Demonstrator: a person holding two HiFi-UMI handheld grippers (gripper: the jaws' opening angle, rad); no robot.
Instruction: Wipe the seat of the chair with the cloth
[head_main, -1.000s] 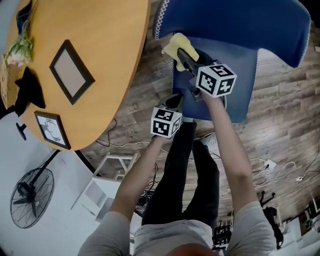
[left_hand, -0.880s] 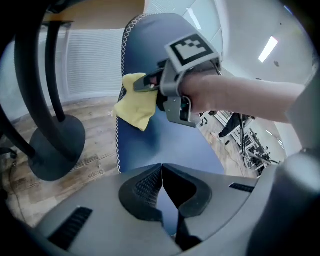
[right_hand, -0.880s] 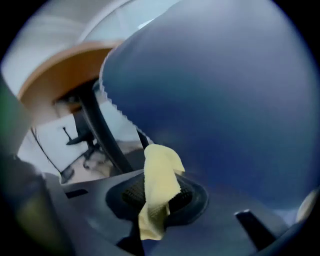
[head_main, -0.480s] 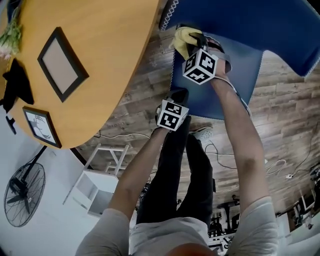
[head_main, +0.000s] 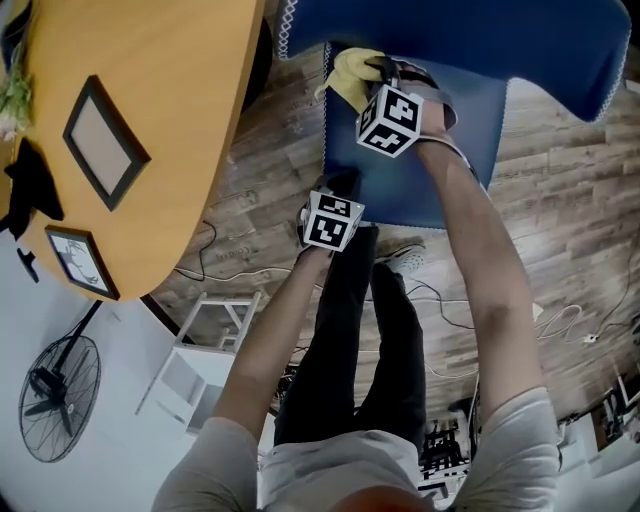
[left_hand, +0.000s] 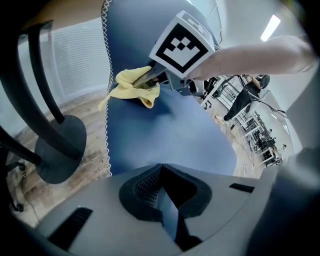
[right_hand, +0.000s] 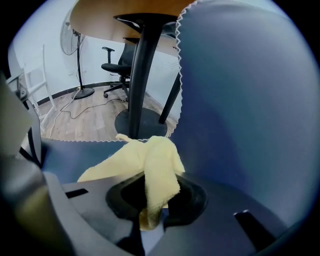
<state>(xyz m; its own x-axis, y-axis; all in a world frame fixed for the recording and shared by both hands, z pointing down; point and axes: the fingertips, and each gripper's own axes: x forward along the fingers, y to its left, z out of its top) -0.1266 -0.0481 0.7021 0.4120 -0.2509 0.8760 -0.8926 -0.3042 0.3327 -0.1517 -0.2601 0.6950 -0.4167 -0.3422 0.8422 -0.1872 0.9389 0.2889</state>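
- Cloth (head_main: 352, 78): yellow, bunched at the rear left corner of the seat (head_main: 420, 180), close under the backrest (head_main: 450, 30).
- Right gripper (head_main: 376, 70): clamped on a fold of the cloth, loose ends draping forward over the jaws.
- Change over the last second: pushed further into that rear left corner, with the marker cube now nearer the seat's left edge than its middle.
- Judgement: stroke at its far end. Middle, right and front of the seat likely still to wipe, so a return pass toward the seat's front is called for.
- Left gripper (head_main: 335, 192): pinched closed on nothing, idle over the seat's front left edge as before.
- Table (head_main: 150, 120): beyond the seat's left edge.
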